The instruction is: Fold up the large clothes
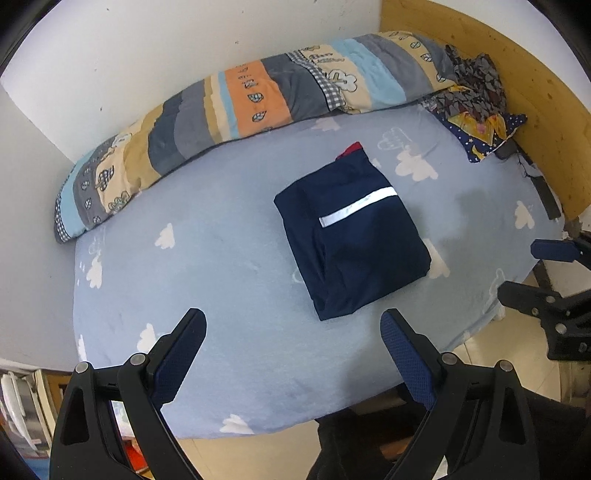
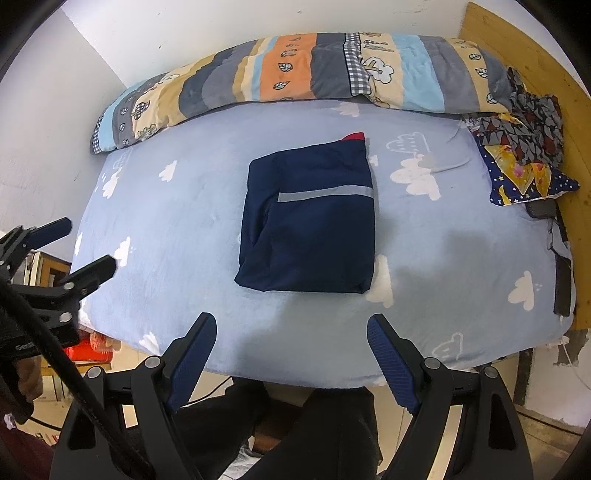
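Now folded up small: blue coat [image 2: 308, 221] flat on bed [image 2: 184, 206]; left gripper [image 1: 293, 354] and right gripper [image 2: 291, 350] both spread wide, holding nothing.

Both tools [image 1: 293, 325] [image 2: 291, 328] agape, empty.

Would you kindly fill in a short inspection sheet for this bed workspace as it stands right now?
Surface: bed sheet, light blue with white clouds, mostly bare.
Job's things: navy garment folded into a neat rectangle with a reflective stripe, lying mid-bed; a red bit shows at its far edge.
Clutter: striped quilt rolled along the wall; patterned cloth heaped on a starry pillow in the far right corner.
Grippers: left gripper and right gripper, jaws wide apart, holding nothing, back at the bed's near edge.
Cables: black cable near the left gripper.
Surroundings: white wall, wooden headboard.
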